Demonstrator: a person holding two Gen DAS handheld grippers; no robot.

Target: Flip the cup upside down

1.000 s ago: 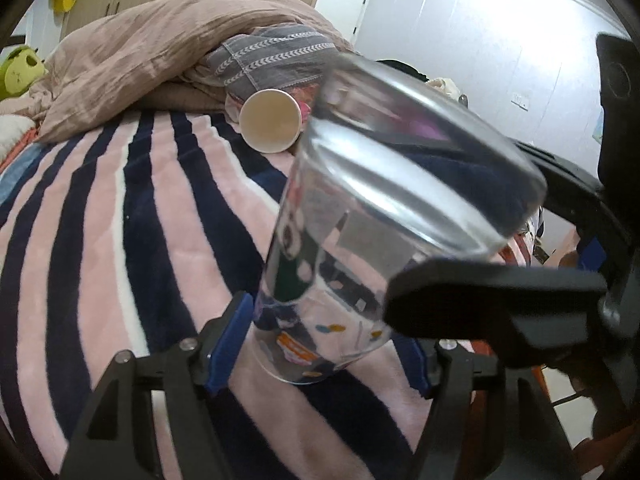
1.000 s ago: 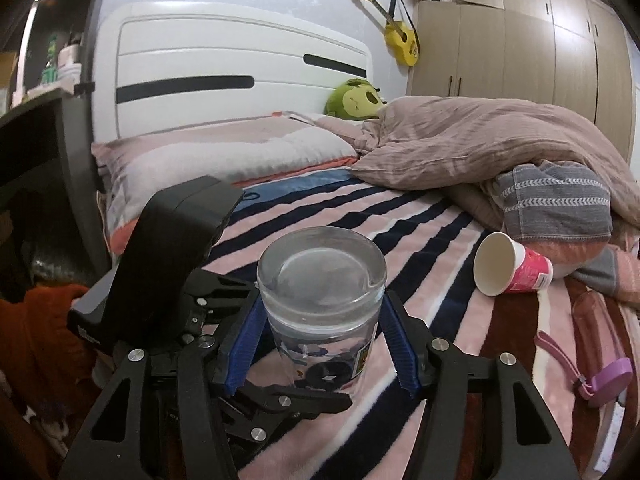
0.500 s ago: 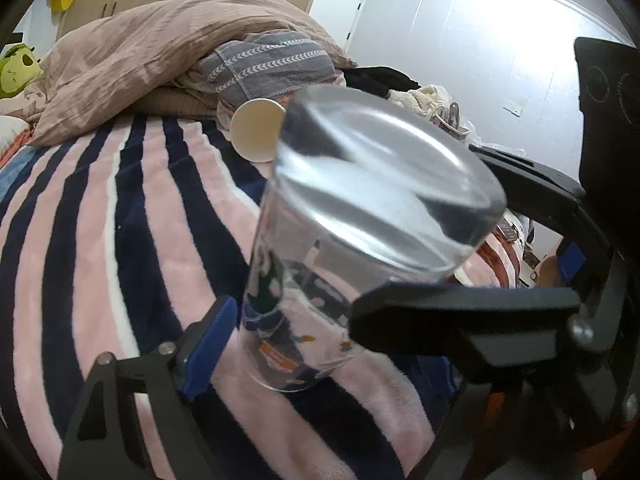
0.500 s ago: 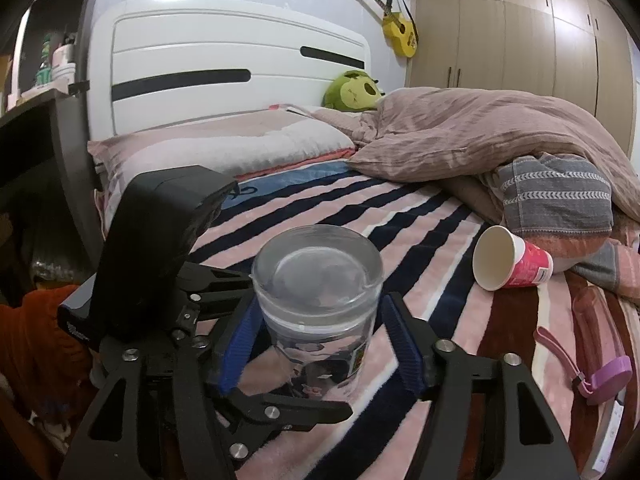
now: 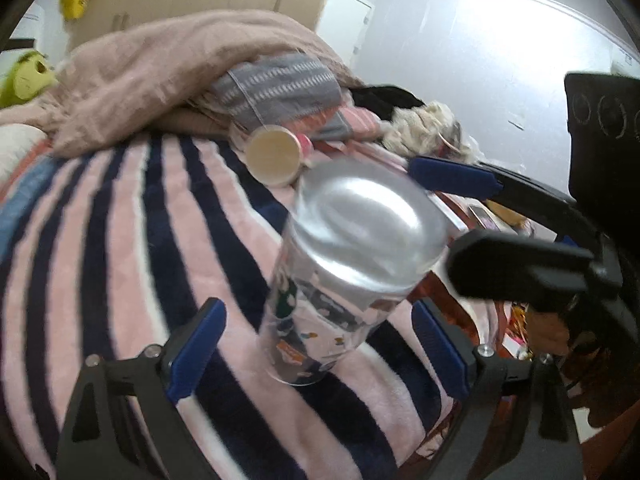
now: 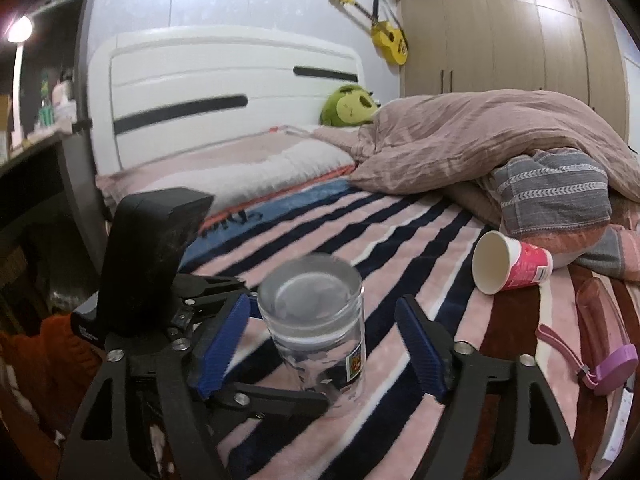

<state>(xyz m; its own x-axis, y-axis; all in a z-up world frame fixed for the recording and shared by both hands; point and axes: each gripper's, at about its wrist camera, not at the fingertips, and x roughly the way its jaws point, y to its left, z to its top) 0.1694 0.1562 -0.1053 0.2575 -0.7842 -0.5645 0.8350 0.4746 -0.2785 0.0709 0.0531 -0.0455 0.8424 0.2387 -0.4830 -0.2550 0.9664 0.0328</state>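
Note:
A clear glass cup [image 5: 340, 280] with printed cartoon pictures stands upside down on the striped blanket, thick base up. It also shows in the right wrist view [image 6: 320, 328]. My left gripper [image 5: 316, 344] is open, its blue pads on either side of the cup with gaps. My right gripper [image 6: 324, 348] is open too, its blue pads apart from the cup's sides. Each gripper shows in the other's view, the right gripper [image 5: 520, 240] at right and the left gripper [image 6: 192, 320] at left.
A pink paper cup [image 6: 508, 264] lies on its side on the pink and navy striped blanket [image 6: 400, 220], near a heaped duvet [image 6: 480, 140] and grey pillow. A purple strap item [image 6: 600, 360] lies at right. The bed edge [image 5: 460, 216] is close to the glass.
Both grippers have opened and let go of the glass cup. The left gripper has drawn back a little. The cup now stands by itself on the blanket.

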